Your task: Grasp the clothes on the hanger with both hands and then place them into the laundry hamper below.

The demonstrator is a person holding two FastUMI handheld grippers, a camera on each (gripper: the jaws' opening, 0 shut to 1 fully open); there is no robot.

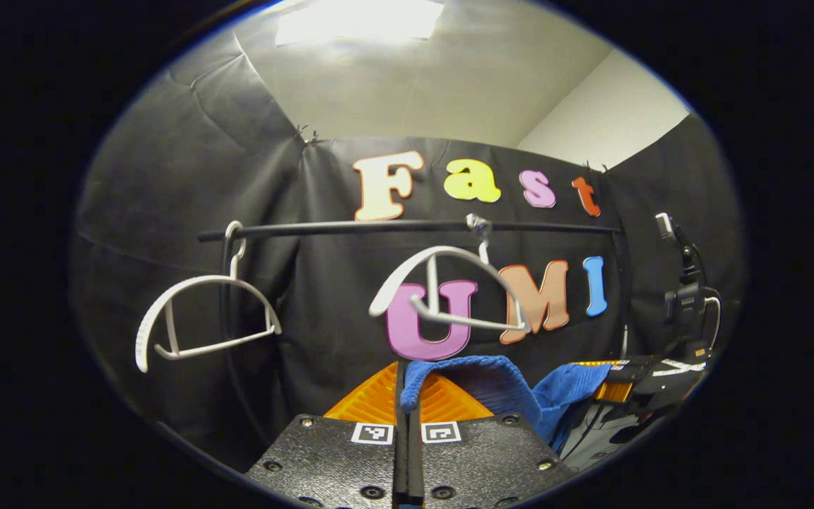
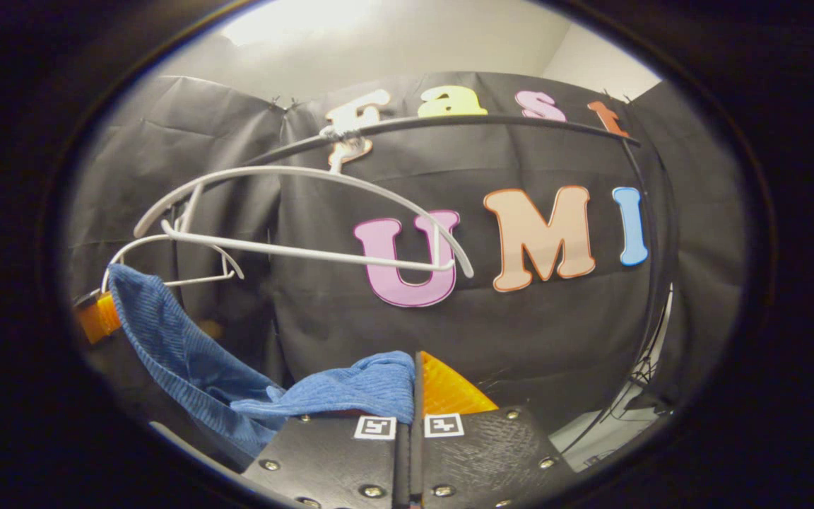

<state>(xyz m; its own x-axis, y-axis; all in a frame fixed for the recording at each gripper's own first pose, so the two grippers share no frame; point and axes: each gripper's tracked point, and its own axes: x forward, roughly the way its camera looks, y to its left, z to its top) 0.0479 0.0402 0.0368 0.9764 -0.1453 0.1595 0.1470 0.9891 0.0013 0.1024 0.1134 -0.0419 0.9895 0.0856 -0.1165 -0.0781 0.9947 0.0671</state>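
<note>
A blue ribbed garment [image 1: 499,392] is off the hanger and stretched between both grippers. My left gripper [image 1: 407,396] is shut on one end of it; the cloth drapes over its right finger. My right gripper [image 2: 414,389] is shut on the other end [image 2: 350,389], and the cloth runs left and up to the left gripper [image 2: 99,314] seen far off. The bare white hanger [image 1: 449,290] hangs tilted from the black rail [image 1: 407,227], above and behind the garment. The same hanger [image 2: 294,212] spans the upper left of the right gripper view.
A second bare white hanger [image 1: 202,318] hangs at the rail's left end. A camera on a stand [image 1: 686,297] is at the right beside the booth's black cloth wall. The right gripper [image 1: 633,382] appears at the lower right of the left gripper view.
</note>
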